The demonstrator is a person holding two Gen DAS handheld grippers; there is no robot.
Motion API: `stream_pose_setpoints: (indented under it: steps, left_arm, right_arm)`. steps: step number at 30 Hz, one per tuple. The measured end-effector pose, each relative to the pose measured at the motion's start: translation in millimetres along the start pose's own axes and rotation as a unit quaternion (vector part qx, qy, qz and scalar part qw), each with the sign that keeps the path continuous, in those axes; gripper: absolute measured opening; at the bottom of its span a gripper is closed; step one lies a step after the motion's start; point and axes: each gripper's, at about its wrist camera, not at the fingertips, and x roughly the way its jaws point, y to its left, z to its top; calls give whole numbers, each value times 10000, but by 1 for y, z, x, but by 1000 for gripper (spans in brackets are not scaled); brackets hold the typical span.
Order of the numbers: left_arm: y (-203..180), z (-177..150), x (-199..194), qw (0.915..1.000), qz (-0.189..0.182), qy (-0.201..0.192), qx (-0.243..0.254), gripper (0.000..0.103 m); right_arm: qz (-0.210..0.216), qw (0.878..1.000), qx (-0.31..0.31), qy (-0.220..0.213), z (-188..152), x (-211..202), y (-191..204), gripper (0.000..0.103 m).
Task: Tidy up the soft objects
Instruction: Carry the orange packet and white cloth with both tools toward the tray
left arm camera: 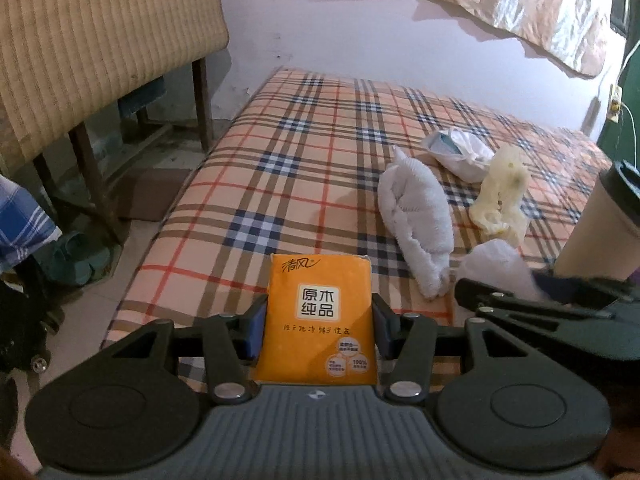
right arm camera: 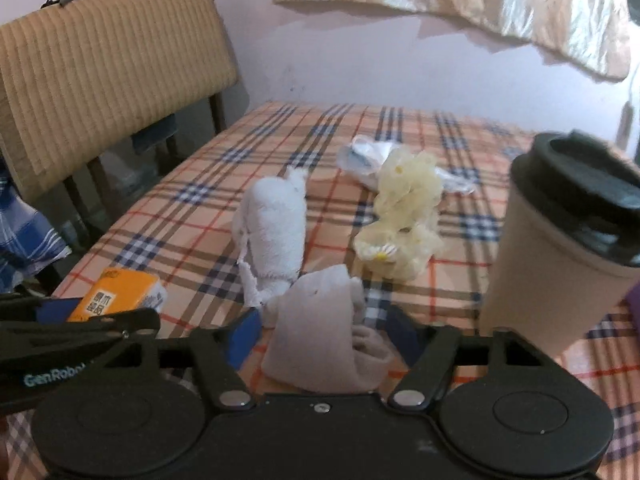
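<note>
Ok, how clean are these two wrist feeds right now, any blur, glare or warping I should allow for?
Left wrist view: mostly sharp, the print on the orange tissue pack is legible; the right gripper at the edge is smeared. Right wrist view: softer throughout, with the cup and grey cloth blurred. Both views: fisheye bends the checked bedsheet lines; the hanging cloth shows bright sheen.
</note>
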Motion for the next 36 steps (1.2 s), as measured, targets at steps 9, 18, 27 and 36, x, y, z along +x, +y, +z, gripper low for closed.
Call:
stream_pose_setpoints:
  steps: [9,18,27,36]
  left_arm:
    - [-15,4,-17,9998,-43,-112,-154,53]
    - [-31,22,-44,9994,39,-304,-146,53]
    - [-42,36,-66,9988,148,-436,-143,53]
    - [-53,47,-79,9983,158,-528,-199,53]
  right_arm:
    - [299,9991,-151,-249,2,-41,-4,39]
    - [443,9970,-3,-641,31,-98,-18,39]
    - [534,9952,54,-817,51,-137,-43,39]
    - [451,9930,217,-1068,67,-166,-79,39]
